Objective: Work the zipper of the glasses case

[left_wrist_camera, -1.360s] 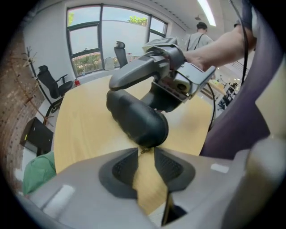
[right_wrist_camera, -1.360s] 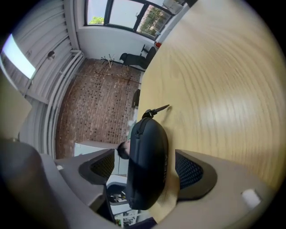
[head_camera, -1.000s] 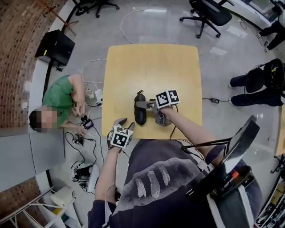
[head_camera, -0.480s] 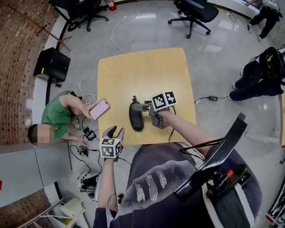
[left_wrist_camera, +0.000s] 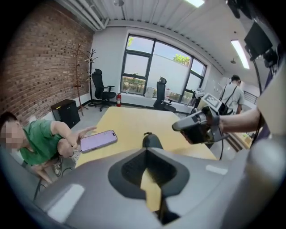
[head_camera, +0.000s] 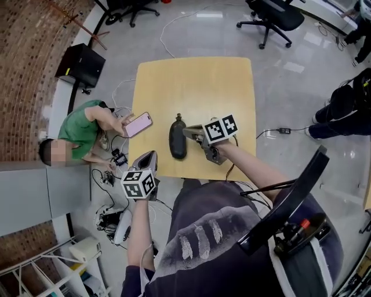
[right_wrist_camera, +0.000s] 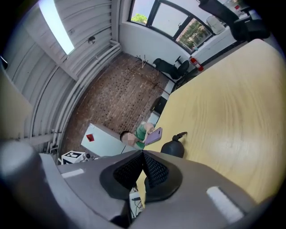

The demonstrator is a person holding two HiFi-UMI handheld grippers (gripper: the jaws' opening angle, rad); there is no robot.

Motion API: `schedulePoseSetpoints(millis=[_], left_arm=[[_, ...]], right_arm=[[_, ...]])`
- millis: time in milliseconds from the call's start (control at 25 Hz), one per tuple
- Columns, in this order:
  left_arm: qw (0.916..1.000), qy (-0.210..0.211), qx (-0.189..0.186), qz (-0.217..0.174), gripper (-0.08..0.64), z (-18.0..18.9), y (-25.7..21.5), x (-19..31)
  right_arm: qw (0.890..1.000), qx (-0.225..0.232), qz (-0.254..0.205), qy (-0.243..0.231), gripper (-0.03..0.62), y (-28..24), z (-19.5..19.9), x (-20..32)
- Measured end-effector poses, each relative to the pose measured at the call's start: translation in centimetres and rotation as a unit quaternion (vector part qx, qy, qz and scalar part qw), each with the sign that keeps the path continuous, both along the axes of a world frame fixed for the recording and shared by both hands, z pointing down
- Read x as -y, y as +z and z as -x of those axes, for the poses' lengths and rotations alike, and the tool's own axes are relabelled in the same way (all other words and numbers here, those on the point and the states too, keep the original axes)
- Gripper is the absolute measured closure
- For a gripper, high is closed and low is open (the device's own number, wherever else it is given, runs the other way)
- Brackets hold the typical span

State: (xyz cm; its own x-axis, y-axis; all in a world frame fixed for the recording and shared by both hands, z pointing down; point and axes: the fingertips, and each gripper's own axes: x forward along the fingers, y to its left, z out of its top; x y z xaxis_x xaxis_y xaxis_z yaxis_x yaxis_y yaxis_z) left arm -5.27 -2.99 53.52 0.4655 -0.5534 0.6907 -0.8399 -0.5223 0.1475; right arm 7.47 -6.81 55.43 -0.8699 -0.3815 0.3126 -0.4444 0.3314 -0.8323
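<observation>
Yellow tabletop (head_camera: 197,81) bears a dark, oblong glasses case (head_camera: 177,140), tab at one end.

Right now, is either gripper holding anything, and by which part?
Nothing is held. The left gripper and right gripper have just closed empty; the black oval glasses case lies free on the wooden table.

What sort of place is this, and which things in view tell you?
Most likely an office or lab workroom: wheeled office chairs, a wooden table, a brick wall and large windows.
</observation>
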Motion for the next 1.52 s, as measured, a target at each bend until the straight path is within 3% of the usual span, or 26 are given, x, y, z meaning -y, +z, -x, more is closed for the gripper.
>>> schedulePoseSetpoints(millis=[360,720,1040,1320,1520], left_arm=[[0.9932,-0.031,-0.107,-0.035,0.558,-1.6,-5.2,0.2],[0.9872,-0.040,-0.135,-0.074,0.560,0.9,-8.7,-0.7],[0.9729,-0.057,-0.196,-0.110,0.560,3.2,-10.8,-6.6],[0.9655,-0.040,-0.217,-0.138,0.560,3.9,-12.8,-10.7],[0.9582,-0.020,-0.244,-0.148,0.560,2.5,-13.7,-12.6]], right_arm=[[0.992,-0.033,-0.083,-0.085,0.591,-1.6,1.3,-2.2],[0.982,-0.039,-0.129,-0.135,0.591,-3.8,5.2,-3.3],[0.970,-0.050,-0.174,-0.164,0.591,-6.9,8.3,-8.0],[0.961,-0.066,-0.209,-0.171,0.591,-9.4,10.1,-11.8],[0.958,-0.077,-0.219,-0.167,0.591,-10.6,9.6,-14.8]])
